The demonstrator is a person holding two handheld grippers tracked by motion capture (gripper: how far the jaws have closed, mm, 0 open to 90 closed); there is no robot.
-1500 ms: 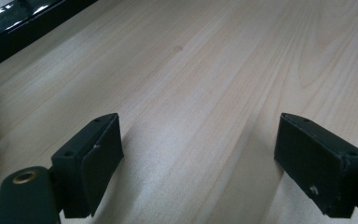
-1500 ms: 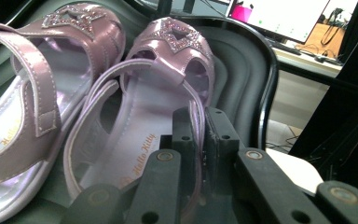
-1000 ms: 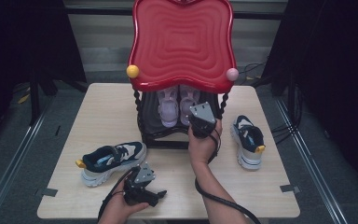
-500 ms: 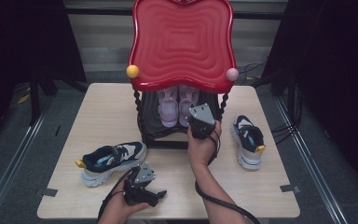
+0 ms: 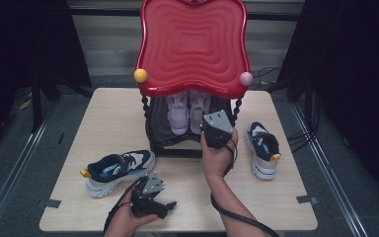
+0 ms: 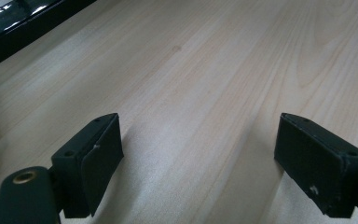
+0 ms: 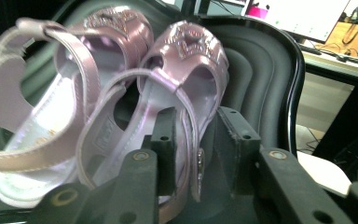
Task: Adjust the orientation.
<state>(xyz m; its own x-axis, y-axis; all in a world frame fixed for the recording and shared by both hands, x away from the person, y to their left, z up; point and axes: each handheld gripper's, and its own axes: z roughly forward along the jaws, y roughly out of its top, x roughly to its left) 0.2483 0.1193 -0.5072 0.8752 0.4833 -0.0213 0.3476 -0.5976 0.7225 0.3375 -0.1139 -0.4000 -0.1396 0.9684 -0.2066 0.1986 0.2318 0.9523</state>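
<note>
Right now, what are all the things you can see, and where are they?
Shelf stand: one, red top, black lower shelf, back middle of table.
Sandals: two, shiny pink, side by side on the lower shelf.
Sneakers: two, navy and white; one front left, one at right.
Table: one, pale wood.
Left gripper: black, jaws open over bare table.
Right gripper: black, jaws have just been opening, one sandal's strap between them.

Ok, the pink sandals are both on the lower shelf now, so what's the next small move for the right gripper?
Probably open a little wider and back straight out. The right gripper has just been opening, yet the right-hand pink sandal's heel strap is between its fingers. Both sandals sit side by side on the black lower shelf, so pulling now could drag one.
</note>
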